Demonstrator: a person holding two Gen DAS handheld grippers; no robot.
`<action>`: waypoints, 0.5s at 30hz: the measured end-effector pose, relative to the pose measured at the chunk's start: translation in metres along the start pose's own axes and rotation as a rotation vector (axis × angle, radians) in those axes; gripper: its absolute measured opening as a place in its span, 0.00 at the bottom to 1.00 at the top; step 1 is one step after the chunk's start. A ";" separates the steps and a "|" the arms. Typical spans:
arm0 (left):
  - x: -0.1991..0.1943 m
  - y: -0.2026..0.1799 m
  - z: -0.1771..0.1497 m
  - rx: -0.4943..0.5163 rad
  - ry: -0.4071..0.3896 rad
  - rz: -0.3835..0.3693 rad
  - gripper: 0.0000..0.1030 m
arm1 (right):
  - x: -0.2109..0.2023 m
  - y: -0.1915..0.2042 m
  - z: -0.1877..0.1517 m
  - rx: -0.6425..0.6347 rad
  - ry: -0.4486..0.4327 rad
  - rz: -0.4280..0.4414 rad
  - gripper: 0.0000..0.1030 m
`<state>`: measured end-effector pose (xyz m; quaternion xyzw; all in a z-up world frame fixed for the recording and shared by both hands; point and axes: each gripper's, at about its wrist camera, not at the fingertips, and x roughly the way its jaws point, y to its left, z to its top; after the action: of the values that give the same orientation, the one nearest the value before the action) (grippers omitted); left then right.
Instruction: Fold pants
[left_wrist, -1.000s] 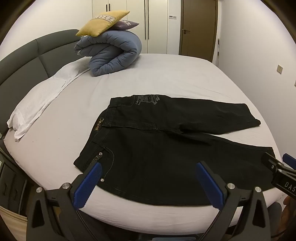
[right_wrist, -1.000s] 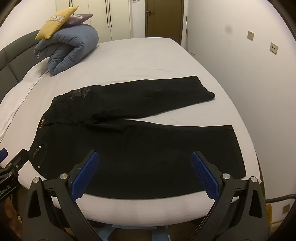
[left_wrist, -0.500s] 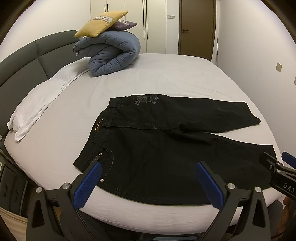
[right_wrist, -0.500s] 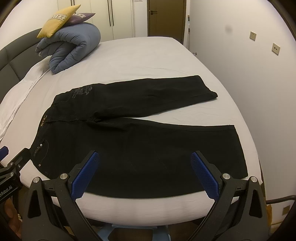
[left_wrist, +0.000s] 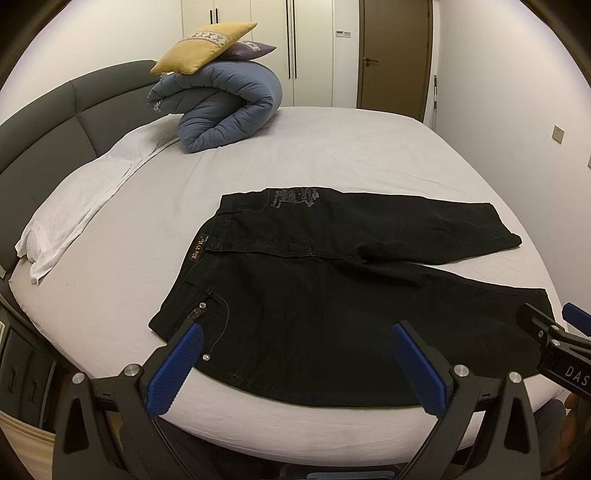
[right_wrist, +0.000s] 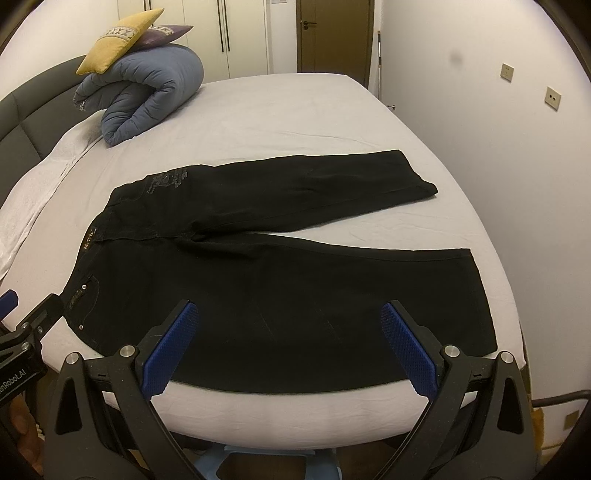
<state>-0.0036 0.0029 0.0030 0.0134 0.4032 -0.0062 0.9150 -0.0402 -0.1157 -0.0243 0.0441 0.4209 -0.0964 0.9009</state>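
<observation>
Black pants (left_wrist: 332, 295) lie flat on the bed, waistband to the left, both legs spread apart toward the right; they also show in the right wrist view (right_wrist: 277, 288). My left gripper (left_wrist: 295, 363) is open and empty, hovering over the near edge of the pants by the waist pocket. My right gripper (right_wrist: 290, 343) is open and empty over the near leg. Each gripper shows at the edge of the other's view: the right gripper (left_wrist: 554, 347) and the left gripper (right_wrist: 26, 339).
The bed (left_wrist: 332, 147) has a light grey sheet. A rolled blue duvet (left_wrist: 225, 107) with a yellow cushion (left_wrist: 203, 44) sits at the far left. A white pillow (left_wrist: 85, 199) lies along the dark headboard (left_wrist: 55, 110). A wall (right_wrist: 517, 166) runs close on the right.
Both grippers have lifted slightly and drawn a little back; the pants have not moved.
</observation>
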 end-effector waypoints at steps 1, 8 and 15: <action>0.000 0.000 0.000 0.000 0.000 0.000 1.00 | 0.000 0.000 0.000 0.000 0.001 0.000 0.98; 0.000 0.001 0.000 0.001 0.000 -0.001 1.00 | 0.000 0.000 0.000 0.001 0.001 0.001 0.98; 0.000 0.000 0.000 0.001 -0.001 0.000 1.00 | 0.000 0.002 -0.001 -0.002 0.000 0.000 0.98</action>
<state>-0.0038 0.0034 0.0029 0.0138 0.4026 -0.0064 0.9152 -0.0407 -0.1132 -0.0249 0.0433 0.4209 -0.0958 0.9010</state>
